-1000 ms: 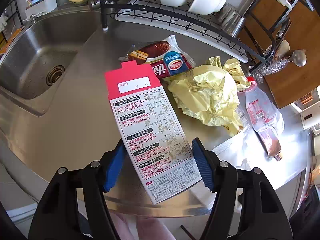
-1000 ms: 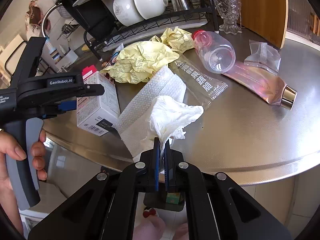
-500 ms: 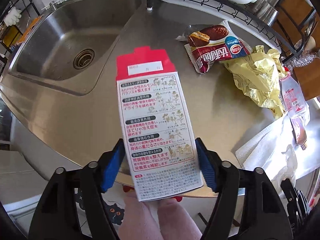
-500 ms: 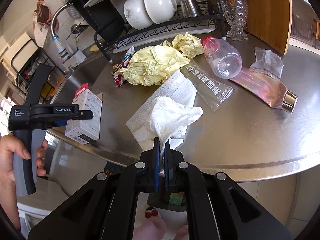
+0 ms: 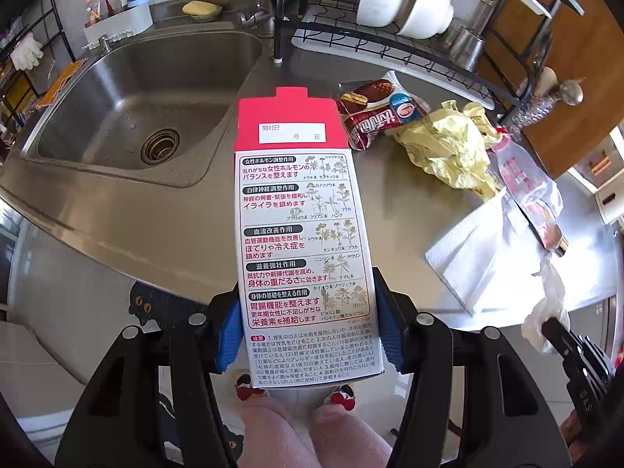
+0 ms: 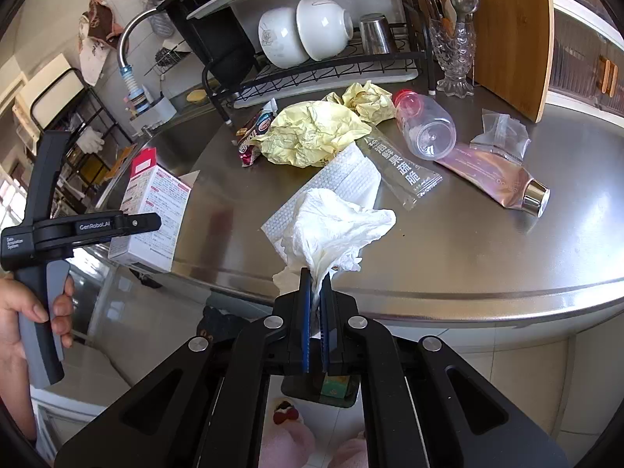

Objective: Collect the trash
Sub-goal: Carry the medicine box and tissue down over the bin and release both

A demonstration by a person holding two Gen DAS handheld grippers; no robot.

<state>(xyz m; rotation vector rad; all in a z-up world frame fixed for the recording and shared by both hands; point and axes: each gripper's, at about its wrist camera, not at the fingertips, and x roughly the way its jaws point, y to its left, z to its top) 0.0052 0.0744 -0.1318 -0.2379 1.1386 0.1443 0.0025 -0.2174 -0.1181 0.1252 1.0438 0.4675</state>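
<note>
Left gripper [image 5: 308, 327]: blue pads pressed on both sides of a red-and-white carton [image 5: 300, 241]; the jaws have just been closing on it. Carton is lifted, its lower end past the counter edge, red top pointing to 12 o'clock. In the right wrist view the same carton [image 6: 156, 210] hangs at 9 o'clock over the counter's rim.

Right gripper [image 6: 316, 300]: jaws pinched tight on a crumpled white tissue [image 6: 335, 226], held just above the counter edge.

Stainless counter [image 6: 487, 257], curved front edge, glare on the metal. Beneath the tissue, a flat white paper towel [image 6: 351, 175]. At 12 o'clock of it, crumpled yellow paper [image 6: 312, 132]; a snack wrapper [image 6: 253, 136] to 10 o'clock. A clear printed sachet [image 6: 401, 171] lies beside the towel, then a toppled clear bottle with red cap [image 6: 425, 128], a pink tube [image 6: 495, 179] and a small clear bag [image 6: 501, 132] toward 2 o'clock.

Steel sink [image 5: 148, 89] at 10 o'clock in the left wrist view. Black dish rack [image 6: 331, 70] at the back with two white bowls [image 6: 304, 35] and a metal cup [image 6: 376, 39]. Wooden board [image 6: 511, 31] leans at 1 o'clock, a glass holder [image 6: 454, 58] before it.

A hand [image 6: 23, 312] grips the left handle. Pink slippers [image 5: 312, 433] on the floor below.
</note>
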